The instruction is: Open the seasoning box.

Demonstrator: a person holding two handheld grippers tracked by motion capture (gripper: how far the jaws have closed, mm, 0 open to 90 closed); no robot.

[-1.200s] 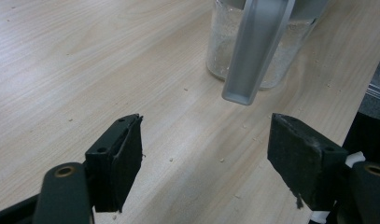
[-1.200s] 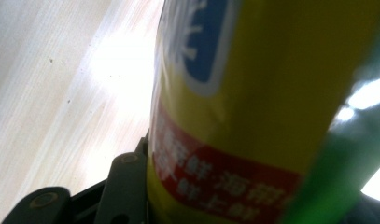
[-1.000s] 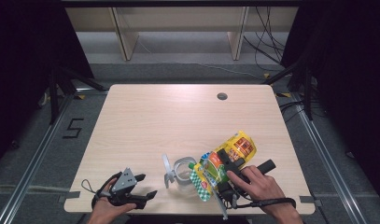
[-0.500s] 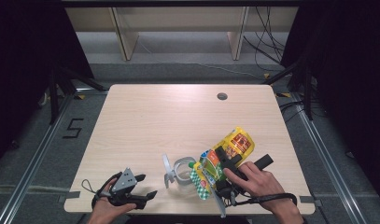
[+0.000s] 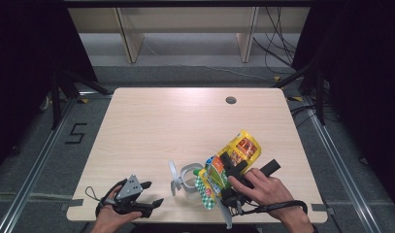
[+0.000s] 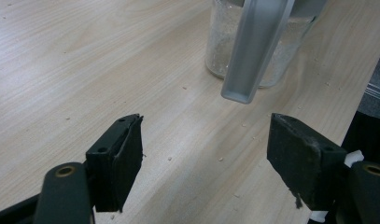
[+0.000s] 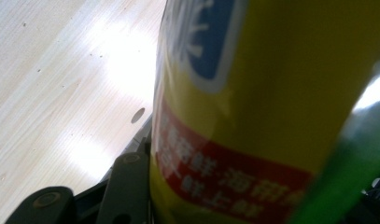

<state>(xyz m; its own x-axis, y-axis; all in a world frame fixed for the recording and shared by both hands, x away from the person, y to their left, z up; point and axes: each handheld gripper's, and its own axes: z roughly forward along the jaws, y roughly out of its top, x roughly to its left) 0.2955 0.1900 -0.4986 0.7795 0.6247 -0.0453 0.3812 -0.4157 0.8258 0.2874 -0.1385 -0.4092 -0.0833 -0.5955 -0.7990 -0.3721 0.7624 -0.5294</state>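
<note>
Near the jar [image 5: 188,177], my right gripper [image 5: 224,165], clamping the yellow bag [image 5: 241,148], has tilted it higher for pouring; left gripper [image 5: 154,194] rests wide.

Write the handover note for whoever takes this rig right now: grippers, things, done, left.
Left gripper: open, holding nothing, low at the table's near edge, jaws aimed at the glass jar.
Right gripper: shut on the yellow snack bag, which is tilted beside the jar.
Done: bag gripped.
Left: probably pouring the bag into the jar; the grey scoop leans on the jar.
</note>
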